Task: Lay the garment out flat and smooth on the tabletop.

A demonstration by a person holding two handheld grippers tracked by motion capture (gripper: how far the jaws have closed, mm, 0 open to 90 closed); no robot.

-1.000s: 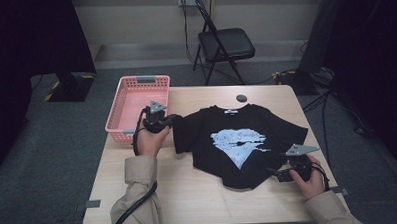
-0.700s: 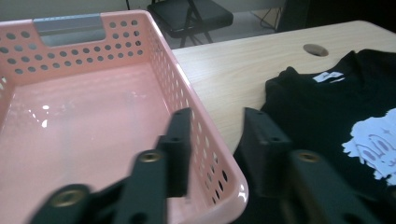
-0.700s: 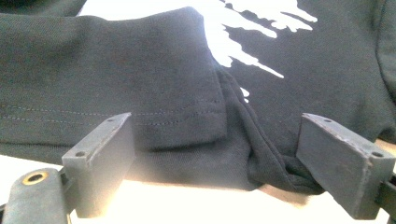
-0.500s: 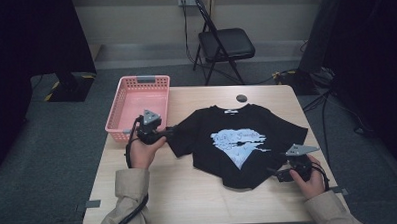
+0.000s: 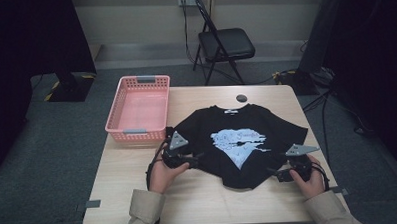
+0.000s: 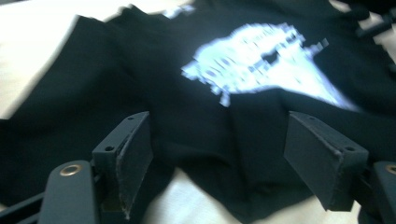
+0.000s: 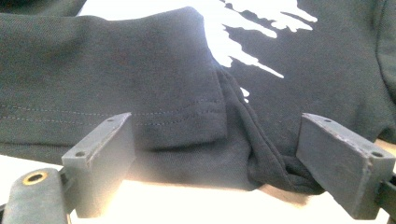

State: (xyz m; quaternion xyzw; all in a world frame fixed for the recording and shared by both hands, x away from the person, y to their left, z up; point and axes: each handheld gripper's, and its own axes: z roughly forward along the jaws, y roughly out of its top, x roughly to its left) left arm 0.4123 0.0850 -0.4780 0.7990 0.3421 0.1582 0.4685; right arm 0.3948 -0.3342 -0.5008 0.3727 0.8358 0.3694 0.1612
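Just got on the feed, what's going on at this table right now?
A person holding a gripper in each hand is working on a black T-shirt with a pale blue print, spread on the light wooden table. The left gripper sits at the shirt's near left edge; its jaws have just been opening and stand apart over the cloth, pinching nothing. The right gripper waits open at the folded hem on the right. A pink plastic basket stands beside the shirt.

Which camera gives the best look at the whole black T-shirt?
The high view: the black T-shirt lies fully in frame, print up. The left gripper view shows its blurred print and lower edge; the right gripper view shows a folded hem up close.
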